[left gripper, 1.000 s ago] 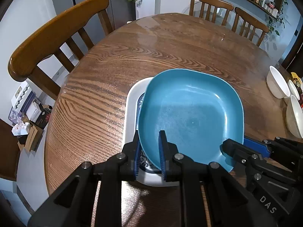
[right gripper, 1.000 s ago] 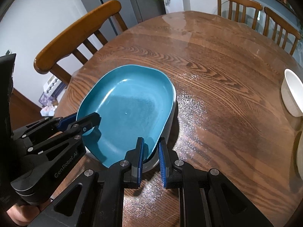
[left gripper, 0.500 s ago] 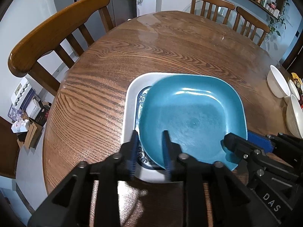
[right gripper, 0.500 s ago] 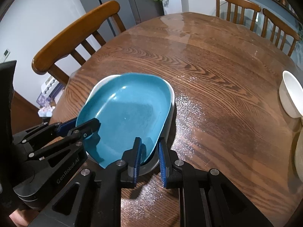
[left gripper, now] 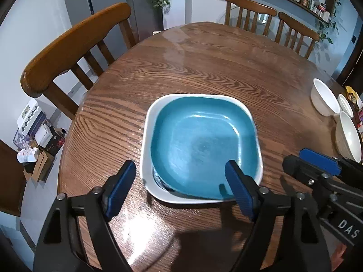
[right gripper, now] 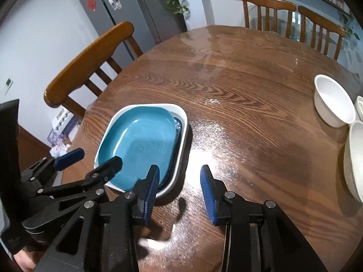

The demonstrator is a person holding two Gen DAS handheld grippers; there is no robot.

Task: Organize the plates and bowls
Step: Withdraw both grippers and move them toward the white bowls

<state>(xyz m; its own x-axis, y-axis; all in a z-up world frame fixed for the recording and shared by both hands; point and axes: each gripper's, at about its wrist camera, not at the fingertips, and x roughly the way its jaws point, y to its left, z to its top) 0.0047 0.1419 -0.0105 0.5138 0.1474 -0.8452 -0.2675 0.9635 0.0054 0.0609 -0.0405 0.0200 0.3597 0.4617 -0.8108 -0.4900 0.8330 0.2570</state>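
1. One blue plate [left gripper: 204, 149] lay nested inside one white square dish [left gripper: 145, 136] near the front left edge of the round wooden bench [left gripper: 204, 68]. A patterned blue rim of something under the blue plate showed in the right wrist view; what it belonged to could not be told.
2. The left tongs [left gripper: 179, 188] had just been opening and stood wide, with its two blue pads astride the near rim of the stack, touching neither the plate nor the dish. It gripped nothing.
3. The right tongs [right gripper: 179, 190] had also just been opening and stood partly apart. Its left pad hung over the dish's near corner and its right pad over bare wood, with nothing pressed between them.
4. Three white bowls sat at the bench's right edge in the left wrist view: one larger bowl [left gripper: 322, 99] farthest back, a small one [left gripper: 346, 106] just beside it, and a big one [left gripper: 348, 136] nearest, all well apart from the plates.
5. Three wooden chairs stood around the bench: one [left gripper: 74, 43] at the left and two [left gripper: 249, 6] at the far side.
6. A grey fridge [right gripper: 118, 6] with stickers stood behind the left chair.
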